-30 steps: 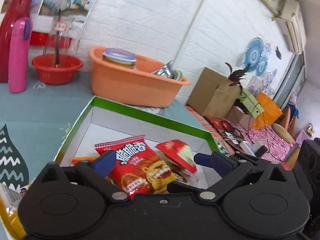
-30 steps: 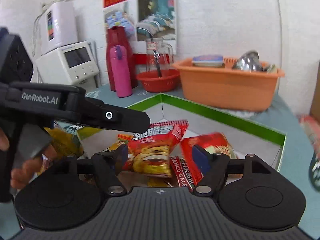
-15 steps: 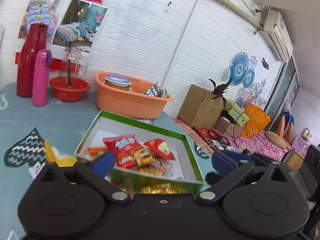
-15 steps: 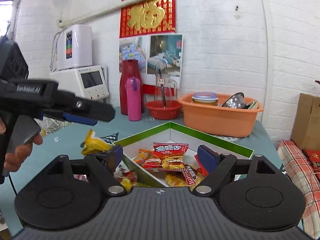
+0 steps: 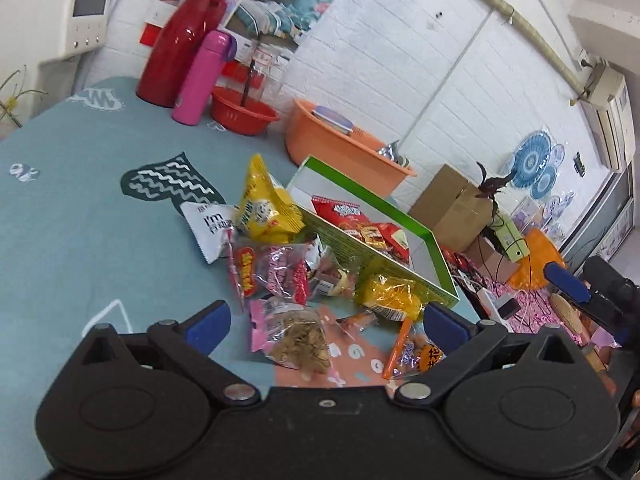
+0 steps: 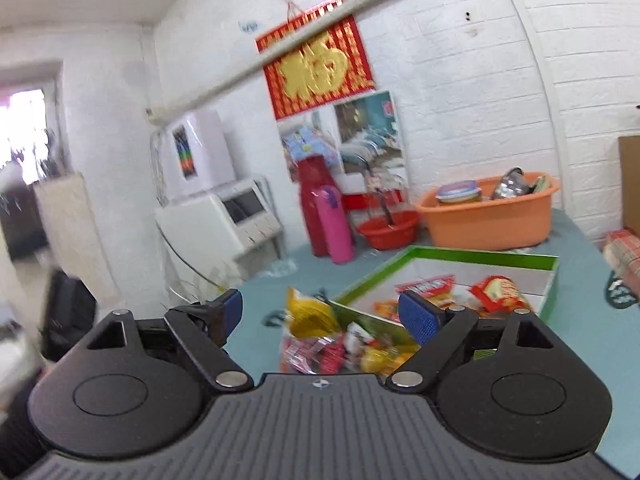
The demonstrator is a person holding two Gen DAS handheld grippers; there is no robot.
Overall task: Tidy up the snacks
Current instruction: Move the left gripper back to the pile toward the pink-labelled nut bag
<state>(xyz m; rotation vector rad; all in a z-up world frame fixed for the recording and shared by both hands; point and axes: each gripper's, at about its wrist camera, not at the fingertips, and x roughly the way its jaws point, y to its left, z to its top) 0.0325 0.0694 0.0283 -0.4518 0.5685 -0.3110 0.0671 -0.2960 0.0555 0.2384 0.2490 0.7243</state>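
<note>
A green-rimmed cardboard box [image 5: 376,254] [image 6: 480,258] holds red snack bags [image 5: 344,212] [image 6: 496,290]. Beside its near wall lies a loose pile of snacks on the teal tablecloth: a yellow bag [image 5: 262,208] [image 6: 310,312], a white packet [image 5: 210,226], a pink-edged clear bag of brown bits [image 5: 292,334] and a yellow crinkly pack [image 5: 394,294]. My left gripper [image 5: 326,322] hangs open above the pile, holding nothing. My right gripper [image 6: 320,312] is open too, held back from the table, and its blue pad shows at the right of the left wrist view.
At the back stand an orange basin [image 5: 340,142] [image 6: 488,216] with dishes, a red bowl [image 5: 242,110], a pink flask [image 5: 200,78] and a red jug [image 5: 182,46]. A white appliance [image 6: 224,216] sits left. Cardboard boxes [image 5: 452,204] and clutter lie past the table's right edge.
Both grippers have pulled up and back from inside the box. The left one swung left over the loose pile; the right view now tilts toward the room's left side.
</note>
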